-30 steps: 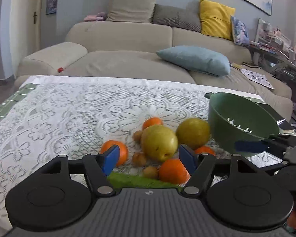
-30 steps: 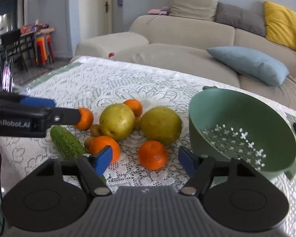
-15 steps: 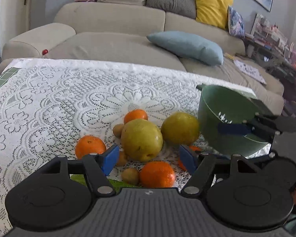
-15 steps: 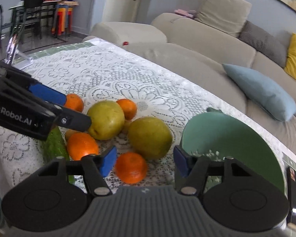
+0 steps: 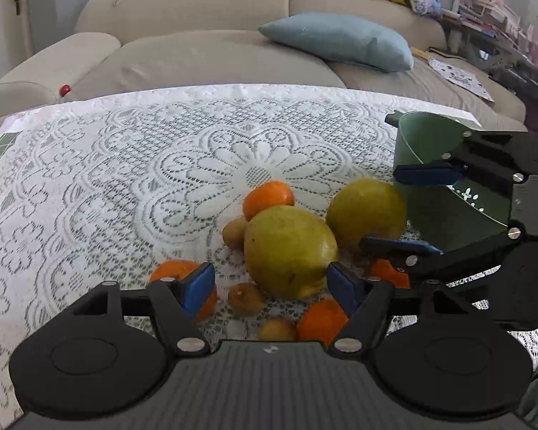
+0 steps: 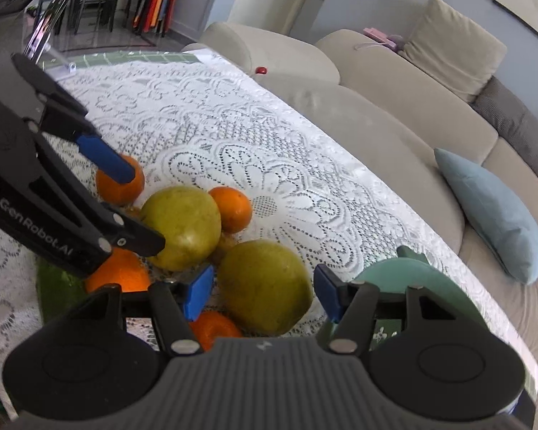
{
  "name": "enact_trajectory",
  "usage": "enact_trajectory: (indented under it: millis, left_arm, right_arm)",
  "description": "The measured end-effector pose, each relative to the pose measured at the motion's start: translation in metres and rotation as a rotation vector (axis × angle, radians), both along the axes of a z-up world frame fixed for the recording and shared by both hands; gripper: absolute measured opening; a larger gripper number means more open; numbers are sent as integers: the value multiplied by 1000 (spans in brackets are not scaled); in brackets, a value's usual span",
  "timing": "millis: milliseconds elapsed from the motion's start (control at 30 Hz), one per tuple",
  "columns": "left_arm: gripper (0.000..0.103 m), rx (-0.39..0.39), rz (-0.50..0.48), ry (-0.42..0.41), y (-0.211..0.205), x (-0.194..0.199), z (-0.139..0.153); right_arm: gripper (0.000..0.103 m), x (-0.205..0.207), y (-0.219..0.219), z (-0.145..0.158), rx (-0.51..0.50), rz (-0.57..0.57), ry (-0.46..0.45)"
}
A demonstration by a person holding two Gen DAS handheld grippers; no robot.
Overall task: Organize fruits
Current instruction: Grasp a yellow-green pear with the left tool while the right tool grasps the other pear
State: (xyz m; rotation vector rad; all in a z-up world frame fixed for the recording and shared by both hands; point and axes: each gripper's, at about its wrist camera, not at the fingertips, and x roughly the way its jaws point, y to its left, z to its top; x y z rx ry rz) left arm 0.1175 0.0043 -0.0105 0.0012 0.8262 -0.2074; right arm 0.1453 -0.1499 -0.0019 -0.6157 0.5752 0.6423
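Both grippers moved closer — left gripper [image 5: 270,283] and right gripper [image 6: 260,292] gape, each framing a pear, unheld.

Beige sofa [image 5: 204,36] with blue cushion [image 5: 340,41] behind lace-covered table [image 5: 89,165], blue-grey walls.

home living room, beige sofa [image 5: 204,46], cushions, lace-covered table [image 5: 89,179]

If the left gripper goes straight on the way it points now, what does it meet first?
Most likely the nearer yellow-green fruit: it sits between and just beyond the open left gripper. Depth is hard to judge, so a small brown fruit lying lower might be touched too.
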Motion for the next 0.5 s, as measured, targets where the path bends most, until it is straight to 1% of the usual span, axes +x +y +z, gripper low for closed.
enact_trajectory:
  millis: [167, 300, 433, 500]
  left_arm:
    - [88, -3, -13, -13, -4, 5, 0]
    - [88, -1, -18, -11, -8, 9, -2]
    - [88, -23, -19, 8, -9, 16, -6]
    - [88, -20, -19, 20, -9, 19, -9]
  right_arm:
    - [61, 1, 9, -10, -75, 40, -44]
    - [64, 6, 9, -13, -82, 62, -39]
    - [67, 8, 11, -16, -98, 84, -45]
    - [72, 9, 13, -17, -109, 96, -38]
